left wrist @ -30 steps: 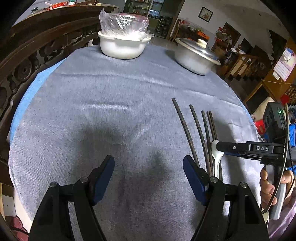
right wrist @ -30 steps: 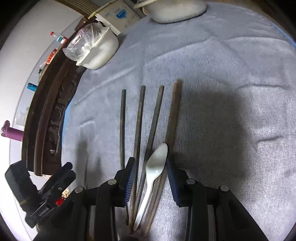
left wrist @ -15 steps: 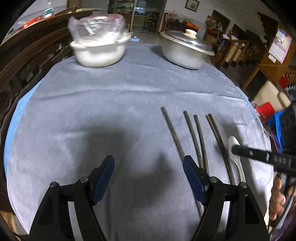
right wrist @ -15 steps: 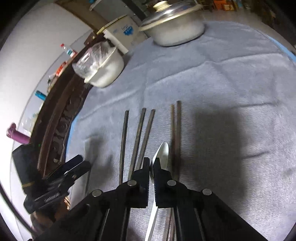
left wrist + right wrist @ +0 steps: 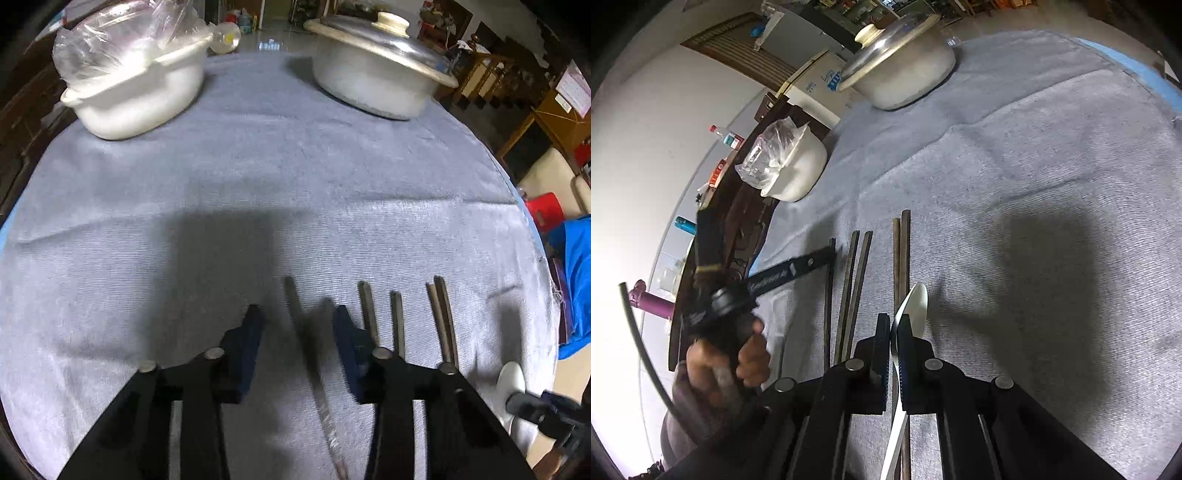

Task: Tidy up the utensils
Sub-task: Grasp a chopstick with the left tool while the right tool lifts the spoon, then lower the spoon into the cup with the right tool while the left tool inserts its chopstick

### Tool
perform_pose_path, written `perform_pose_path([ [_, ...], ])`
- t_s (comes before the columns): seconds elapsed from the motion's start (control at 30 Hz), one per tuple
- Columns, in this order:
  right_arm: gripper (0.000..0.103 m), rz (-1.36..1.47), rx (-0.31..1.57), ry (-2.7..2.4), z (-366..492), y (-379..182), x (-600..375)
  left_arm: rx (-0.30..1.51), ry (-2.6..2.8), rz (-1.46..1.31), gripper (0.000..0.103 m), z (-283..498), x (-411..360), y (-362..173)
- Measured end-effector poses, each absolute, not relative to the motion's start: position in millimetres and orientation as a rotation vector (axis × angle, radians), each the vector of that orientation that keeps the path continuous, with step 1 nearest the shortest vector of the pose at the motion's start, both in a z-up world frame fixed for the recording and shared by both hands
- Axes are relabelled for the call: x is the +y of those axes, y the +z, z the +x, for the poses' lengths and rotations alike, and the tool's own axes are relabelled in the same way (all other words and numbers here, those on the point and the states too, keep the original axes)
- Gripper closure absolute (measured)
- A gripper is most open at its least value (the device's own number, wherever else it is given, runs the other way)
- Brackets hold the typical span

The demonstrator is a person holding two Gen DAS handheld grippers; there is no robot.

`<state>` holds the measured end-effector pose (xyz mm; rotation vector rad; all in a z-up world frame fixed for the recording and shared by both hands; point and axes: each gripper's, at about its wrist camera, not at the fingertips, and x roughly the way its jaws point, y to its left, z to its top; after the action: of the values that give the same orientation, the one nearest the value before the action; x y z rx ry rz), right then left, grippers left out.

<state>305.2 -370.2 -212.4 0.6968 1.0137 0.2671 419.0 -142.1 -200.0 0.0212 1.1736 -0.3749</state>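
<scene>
Cloth [image 5: 258, 177] centre lies open; bowl [image 5: 140, 99] and pot [image 5: 376, 81] bound its far edge.

White spoon [image 5: 916, 306] pinched between the shut jaws of the right gripper [image 5: 894, 332], five dark chopsticks [image 5: 900, 254] laid side by side on the grey-clothed surface [image 5: 1034, 166], left gripper [image 5: 790, 273] held over the leftmost stick.

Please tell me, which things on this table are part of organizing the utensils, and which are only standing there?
Part of the job:
- white spoon, clamped in the right gripper
- dark chopsticks lying on the cloth; the leftmost chopstick lies between the left gripper jaws, which have just been closing

Only standing there:
- white bowl with plastic bag
- lidded metal pot
</scene>
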Motion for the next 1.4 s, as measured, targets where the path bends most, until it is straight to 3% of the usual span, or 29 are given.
perform_pose_path([
  [0.03,0.099,0.695,1.014,0.268,303.1,-212.3,-371.6,1.182,-0.377,0.015,0.077,420.8,-143.1,-200.7],
  [0.07,0.099,0.695,1.014,0.268,301.3,-212.1,-372.5,1.187,-0.387,0.019,0.092,421.7,-144.9,-201.5],
  [0.1,0.099,0.696,1.012,0.267,299.6,-211.3,-373.6,1.189,-0.393,0.025,0.096,421.0,-146.3,-202.4],
  [0.37,0.099,0.673,0.976,0.261,291.4,-195.5,-372.3,1.129,-0.422,0.025,0.098,402.8,-129.7,-190.5],
  [1.0,0.099,0.509,0.617,0.211,184.1,-105.6,-329.3,0.707,-0.493,-0.104,0.098,250.7,-48.7,-50.1],
  [1.4,0.098,0.402,0.433,0.241,139.6,-62.9,-275.0,0.541,-0.530,-0.128,0.098,172.0,-25.5,0.0],
])
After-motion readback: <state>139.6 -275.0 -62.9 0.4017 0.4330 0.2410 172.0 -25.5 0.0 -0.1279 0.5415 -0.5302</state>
